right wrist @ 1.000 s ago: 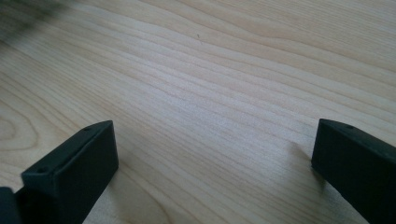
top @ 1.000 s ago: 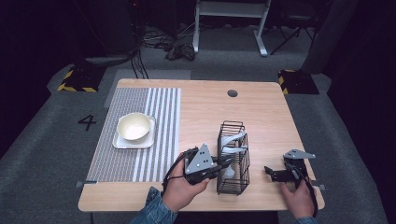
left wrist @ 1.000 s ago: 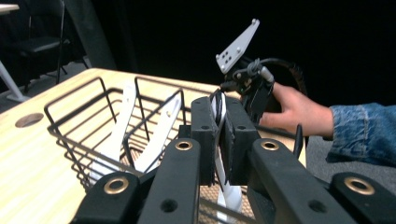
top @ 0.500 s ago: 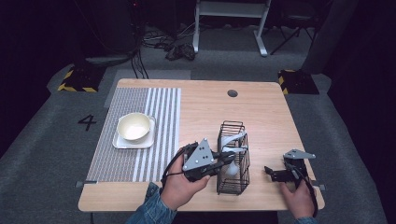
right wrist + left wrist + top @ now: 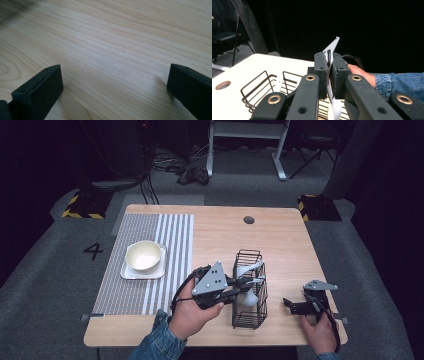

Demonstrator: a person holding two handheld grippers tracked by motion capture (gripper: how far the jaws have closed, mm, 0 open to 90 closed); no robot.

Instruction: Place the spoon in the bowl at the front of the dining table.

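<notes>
far left on the striped mat (image 5: 130, 270) sits a bowl (image 5: 144, 256) on a square plate (image 5: 131, 273), untouched and well apart from the work. next, near the table's front edge, the left gripper (image 5: 239, 287) is clamped on a white spoon (image 5: 248, 295) at the wire basket (image 5: 249, 316), jaws pinched tight on it. a second spoon (image 5: 248, 268) leans in the basket's far end. i'd say the step in hand is drawing that spoon up out of the basket, or setting it in; i can't tell which. either way the next move wants a straight pull clear of the wires. far right, the right gripper (image 5: 294, 303) rests on the table (image 5: 280, 240), jaws spread wide and holding nothing.

the left gripper view shows the spoon (image 5: 329, 65) squeezed edge-on between the pads, which the high view can't resolve. the right gripper view shows bare wood between its jaws.
</notes>
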